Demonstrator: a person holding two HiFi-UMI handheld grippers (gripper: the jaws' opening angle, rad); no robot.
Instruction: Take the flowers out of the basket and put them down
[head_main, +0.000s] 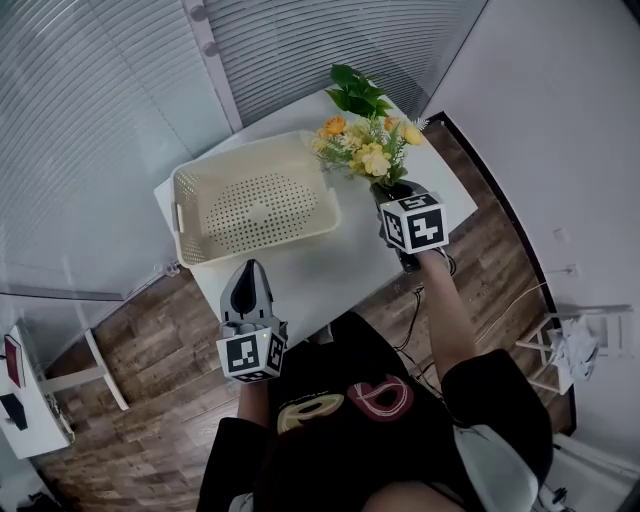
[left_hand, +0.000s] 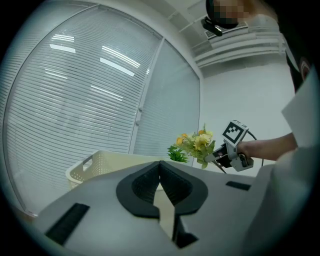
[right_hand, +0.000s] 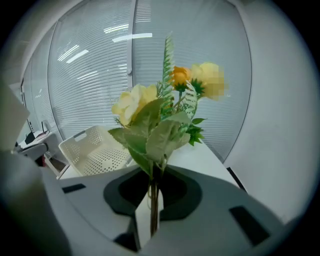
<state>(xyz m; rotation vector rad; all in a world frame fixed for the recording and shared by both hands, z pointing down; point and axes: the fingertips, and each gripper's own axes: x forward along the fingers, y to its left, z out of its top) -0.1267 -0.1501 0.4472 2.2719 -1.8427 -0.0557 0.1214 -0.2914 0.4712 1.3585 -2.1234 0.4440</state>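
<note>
A bunch of yellow and orange flowers (head_main: 368, 148) with green leaves stands up from my right gripper (head_main: 393, 192), which is shut on the stems (right_hand: 153, 200) above the right end of the white table (head_main: 330, 265). The cream perforated basket (head_main: 255, 205) sits to the left of it and holds nothing. A green leafy sprig (head_main: 358, 95) shows at the table's far edge, beyond the bunch. My left gripper (head_main: 250, 270) hovers at the table's near edge, in front of the basket (left_hand: 100, 165), its jaws shut with nothing in them.
Window blinds (head_main: 120, 90) run behind the table and a white wall (head_main: 560, 120) rises to the right. Wooden floor (head_main: 150, 350) surrounds the table. A small white stand (head_main: 35, 395) is at the lower left, and cables (head_main: 415, 320) trail on the floor near the person.
</note>
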